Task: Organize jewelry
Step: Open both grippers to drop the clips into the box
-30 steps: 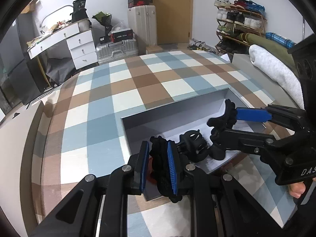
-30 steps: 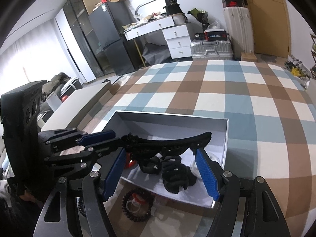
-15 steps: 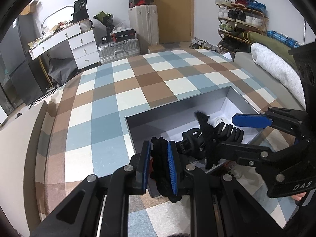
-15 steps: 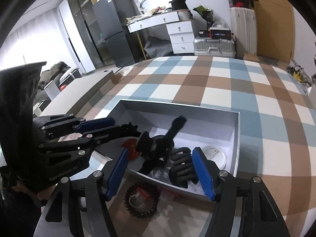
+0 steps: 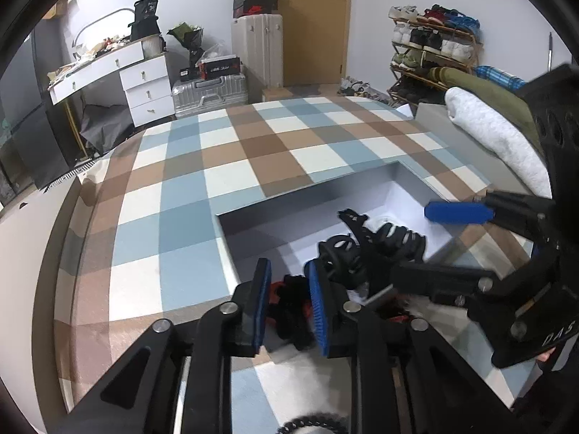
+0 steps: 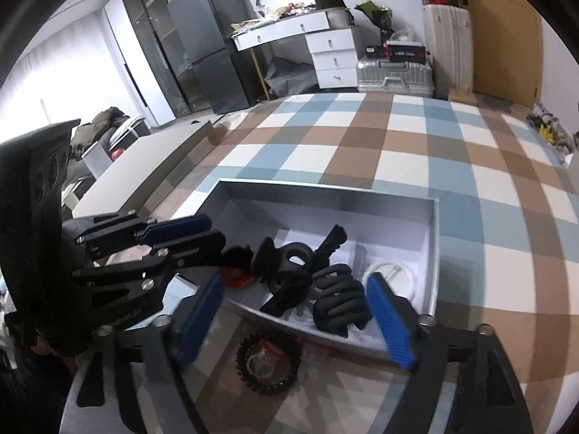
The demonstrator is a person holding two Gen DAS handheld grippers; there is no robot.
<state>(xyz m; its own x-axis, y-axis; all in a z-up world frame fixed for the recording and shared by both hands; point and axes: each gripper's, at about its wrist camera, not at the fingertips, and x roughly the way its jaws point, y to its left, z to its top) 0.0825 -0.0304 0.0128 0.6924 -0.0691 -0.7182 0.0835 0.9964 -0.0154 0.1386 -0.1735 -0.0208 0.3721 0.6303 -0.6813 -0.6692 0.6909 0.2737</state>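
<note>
Since a second ago my left hand-held gripper (image 5: pixel 287 302) has parted its blue pads and let go of the black piece it pinched; my right hand-held gripper (image 6: pixel 296 316) has dropped the long black hair clip (image 6: pixel 307 271), which now lies inside the grey box (image 6: pixel 436 253). Both now stand with their pads apart, gripping nothing.

The box sits just ahead of both grippers on the checked cloth. Inside it I see the toothed plastic clip, a ribbed matte claw clip (image 6: pixel 340 302) between the right gripper's pads, a pale ring (image 6: pixel 389 271) and something red (image 6: pixel 237 276). A dark beaded bracelet (image 6: pixel 267 365) lies outside the box, just beneath the right gripper.

Risks, as I judge them: the two grippers crowd the same near wall and could knock together or shove the light box. The clips are heaped and interlocked, so lifting one may drag another out. The bracelet's round beads could roll from a shallow pinch.
</note>
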